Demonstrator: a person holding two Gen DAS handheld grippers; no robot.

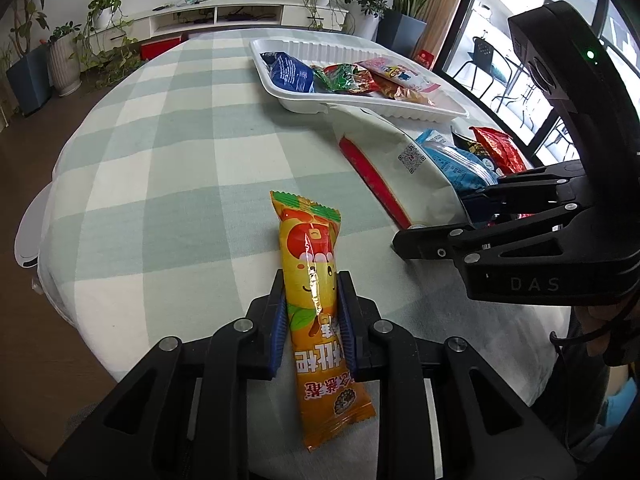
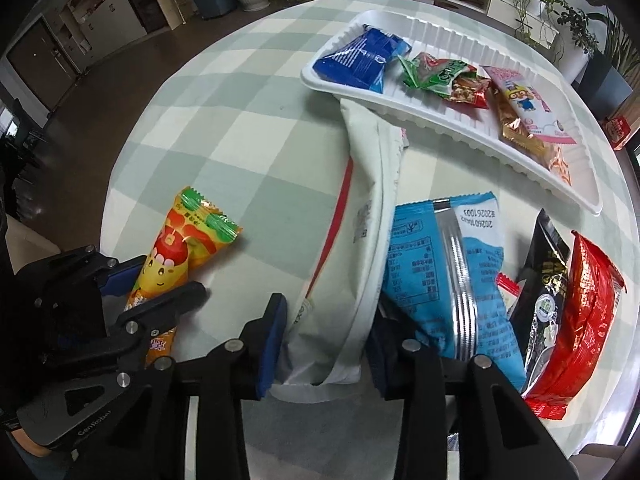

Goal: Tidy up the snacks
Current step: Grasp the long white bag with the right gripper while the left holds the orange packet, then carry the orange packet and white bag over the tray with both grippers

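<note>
My left gripper (image 1: 313, 320) is shut on a long orange snack packet (image 1: 316, 280), held just above the checked tablecloth; it also shows in the right wrist view (image 2: 168, 264). My right gripper (image 2: 326, 340) is closed around the near end of a big white bag with a red stripe (image 2: 360, 220), which lies on the table with its far end under the tray; the bag also shows in the left wrist view (image 1: 392, 160). A white plastic tray (image 2: 440, 120) at the back holds several snack packets.
A light blue packet (image 2: 448, 264), a black packet (image 2: 544, 276) and a red packet (image 2: 576, 320) lie right of the white bag. The round table's edge (image 1: 60, 200) drops off on the left. Potted plants and a low white shelf stand behind.
</note>
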